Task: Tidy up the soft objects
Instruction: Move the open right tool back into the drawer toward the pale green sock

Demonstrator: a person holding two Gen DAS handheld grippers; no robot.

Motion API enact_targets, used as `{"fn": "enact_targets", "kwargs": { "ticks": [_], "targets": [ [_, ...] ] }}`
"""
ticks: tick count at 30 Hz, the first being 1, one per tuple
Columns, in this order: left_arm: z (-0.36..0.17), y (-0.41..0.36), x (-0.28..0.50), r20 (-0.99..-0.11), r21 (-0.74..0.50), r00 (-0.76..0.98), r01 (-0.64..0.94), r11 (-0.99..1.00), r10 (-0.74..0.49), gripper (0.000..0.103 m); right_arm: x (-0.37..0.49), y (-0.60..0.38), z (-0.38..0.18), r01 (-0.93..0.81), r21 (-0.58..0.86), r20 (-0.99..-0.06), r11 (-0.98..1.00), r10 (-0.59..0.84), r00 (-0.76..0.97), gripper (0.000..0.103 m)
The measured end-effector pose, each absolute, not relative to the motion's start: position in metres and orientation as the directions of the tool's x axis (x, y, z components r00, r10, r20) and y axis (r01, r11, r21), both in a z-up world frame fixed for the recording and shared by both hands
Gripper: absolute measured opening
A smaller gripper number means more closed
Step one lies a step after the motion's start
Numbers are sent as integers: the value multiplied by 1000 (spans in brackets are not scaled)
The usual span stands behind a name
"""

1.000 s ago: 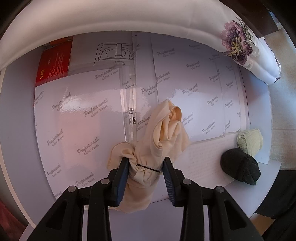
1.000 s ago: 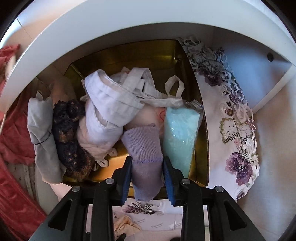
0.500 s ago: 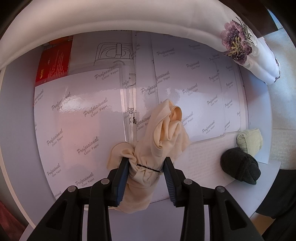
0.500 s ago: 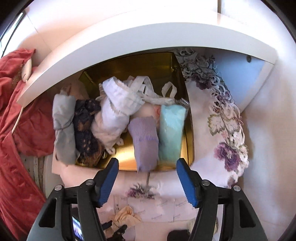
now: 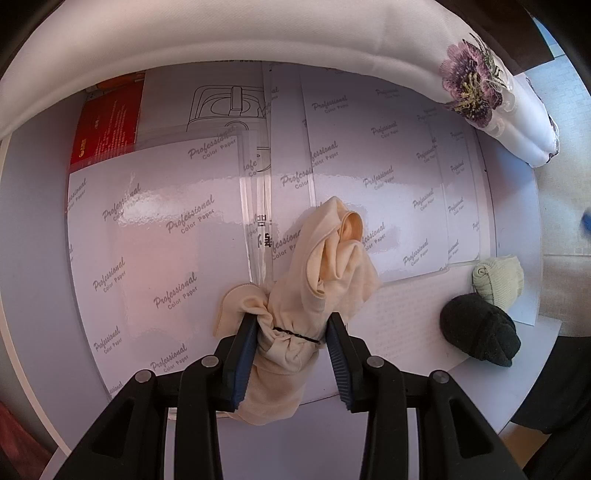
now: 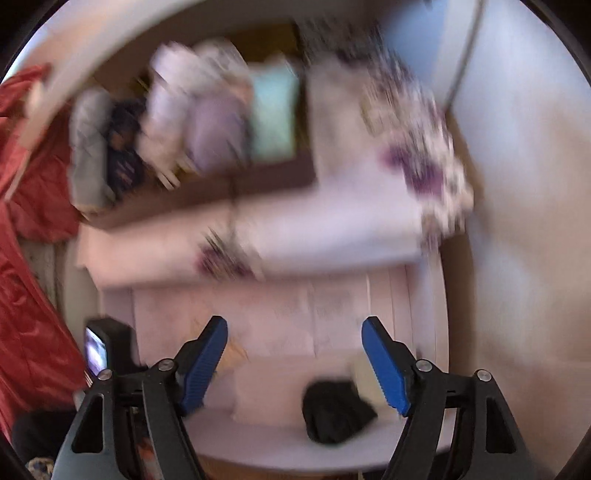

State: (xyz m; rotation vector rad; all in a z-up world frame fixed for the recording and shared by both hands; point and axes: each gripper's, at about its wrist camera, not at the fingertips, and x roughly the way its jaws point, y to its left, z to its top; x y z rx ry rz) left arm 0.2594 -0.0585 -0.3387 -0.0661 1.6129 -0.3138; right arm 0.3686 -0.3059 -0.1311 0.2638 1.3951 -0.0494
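The left gripper (image 5: 290, 338) clamps a cream cloth bundle (image 5: 317, 273), tied with a thin black band, at the lower centre of the left wrist view; both blue pads press its sides. The bundle rises toward mid-frame over glossy paper sheets (image 5: 162, 236) printed "Professional Color Paper". At lower right of that view a dark roll (image 5: 480, 330) touches a pale green roll (image 5: 498, 278) on the table (image 5: 33, 258). A white embroidered cloth (image 5: 221, 33) arcs along the top of the frame.

In the heavily blurred right wrist view, the right gripper (image 6: 295, 362) stands wide apart and empty, its jaws having just been opening. The dark roll (image 6: 336, 410) lies between the pads at lower centre, untouched. At upper left a gold-lined box (image 6: 273, 171) holds packed soft items, a lilac piece (image 6: 214, 136) beside a pale blue one (image 6: 275, 118). Red fabric (image 6: 33, 258) fills the left edge.
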Motion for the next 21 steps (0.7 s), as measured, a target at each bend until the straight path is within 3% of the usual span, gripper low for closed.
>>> {"fn": "enact_targets", "kwargs": {
  "ticks": [10, 15, 21],
  "targets": [
    [-339, -59, 260, -970, -240, -73, 150, 959, -231, 38, 353, -311, -197, 212, 26, -990, 977, 55, -132, 78],
    [-339, -60, 260, -970, -240, -75, 151, 959, -231, 38, 350, -312, -212, 216, -20, -980, 976, 24, -197, 91],
    [-339, -59, 261, -970, -242, -76, 151, 958, -233, 38, 351, -314, -234, 239, -26, -969, 971, 35, -245, 97]
  ]
}}
